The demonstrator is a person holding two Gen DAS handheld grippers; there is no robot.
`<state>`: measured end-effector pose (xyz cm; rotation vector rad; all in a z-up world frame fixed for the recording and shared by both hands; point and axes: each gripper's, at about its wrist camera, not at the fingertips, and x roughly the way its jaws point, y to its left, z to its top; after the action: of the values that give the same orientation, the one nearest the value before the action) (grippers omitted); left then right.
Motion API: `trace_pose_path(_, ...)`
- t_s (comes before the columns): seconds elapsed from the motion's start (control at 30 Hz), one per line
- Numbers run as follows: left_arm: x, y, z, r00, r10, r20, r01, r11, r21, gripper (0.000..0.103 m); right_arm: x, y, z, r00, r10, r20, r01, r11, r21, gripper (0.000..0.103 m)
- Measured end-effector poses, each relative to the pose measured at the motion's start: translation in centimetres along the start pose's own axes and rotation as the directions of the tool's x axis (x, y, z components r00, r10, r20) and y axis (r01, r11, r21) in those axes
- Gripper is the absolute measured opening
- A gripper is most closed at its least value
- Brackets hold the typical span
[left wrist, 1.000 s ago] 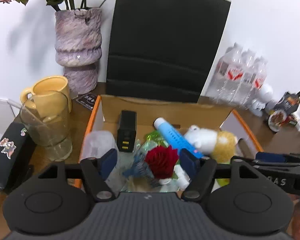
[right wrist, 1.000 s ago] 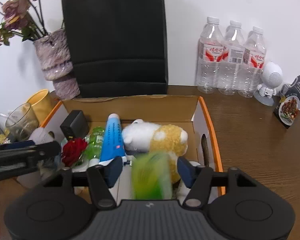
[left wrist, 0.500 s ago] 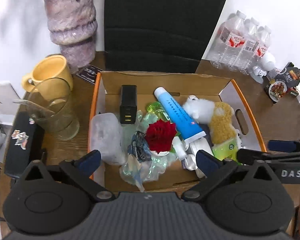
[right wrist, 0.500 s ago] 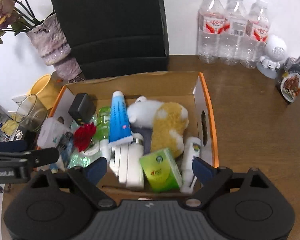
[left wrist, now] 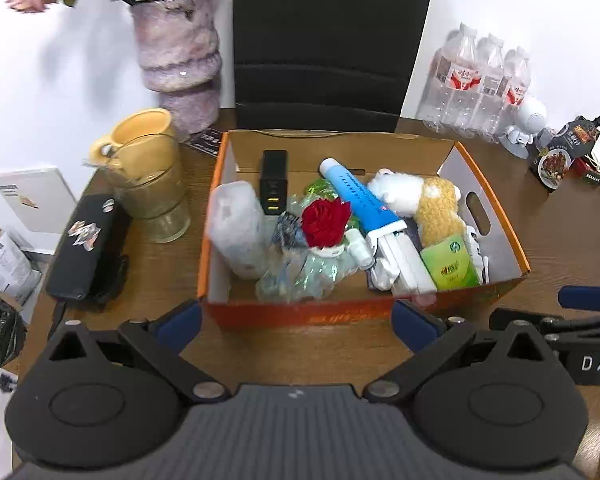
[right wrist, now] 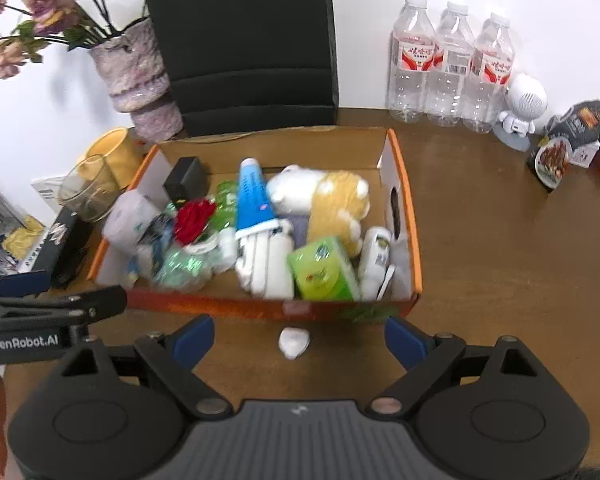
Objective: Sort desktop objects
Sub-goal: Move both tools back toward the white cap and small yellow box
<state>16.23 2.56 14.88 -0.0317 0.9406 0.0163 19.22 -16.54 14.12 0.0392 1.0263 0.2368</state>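
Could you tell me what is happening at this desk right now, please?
A person is sorting desk items into the orange cardboard box. Both the left gripper and the right gripper are open and empty, just in front of it. The green tissue pack and red rose lie inside.

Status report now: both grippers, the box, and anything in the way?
Left gripper open, empty. Right gripper open, empty. Cardboard box full; green tissue pack inside at front right. Small white object on table before the box, between right fingers.
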Motion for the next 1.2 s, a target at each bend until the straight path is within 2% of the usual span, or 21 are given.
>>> trace_pose_path(0.23,-2.1,-0.4,-5.8,0.998,0.011,0.054,-0.014,0.999,0.041,0.103,-2.1,0.8,-6.1,0.997,0.005,0.080,-0.002,0.999,-0.035,0.093)
trace_pose_path(0.37,-2.9,-0.3,-10.5,0.991,0.009,0.132,-0.015,0.999,0.050,0.103,-2.5,0.5,-10.9,0.988,0.026,0.150,-0.018,0.998,-0.057,0.093)
trace_pose_path(0.47,-2.2,0.4,-14.6,0.983,-0.033,0.179,0.026,0.999,0.038,0.103,-1.1,0.3,-14.0,0.979,-0.009,0.204,0.022,0.998,-0.060,0.099)
trace_pose_path(0.63,-0.6,0.8,-20.0,0.962,0.025,0.272,-0.020,1.000,-0.022,0.103,1.5,0.0,-19.1,0.954,-0.076,0.291,0.097,0.994,-0.059,0.100)
trace_pose_path(0.73,0.4,0.3,-21.1,0.962,0.019,0.271,-0.019,1.000,0.000,0.103,2.4,0.4,-20.6,0.946,-0.090,0.310,0.118,0.990,-0.072,0.100)
trace_pose_path(0.87,1.4,-0.9,-21.8,0.964,0.074,0.255,-0.093,0.994,0.063,0.103,2.8,0.7,-21.1,0.948,-0.085,0.307,0.115,0.990,-0.079,0.100)
trace_pose_path(1.2,1.8,0.0,-22.3,0.971,0.031,0.239,-0.034,0.999,0.006,0.103,3.7,1.1,-22.3,0.949,-0.071,0.306,0.097,0.993,-0.071,0.103)
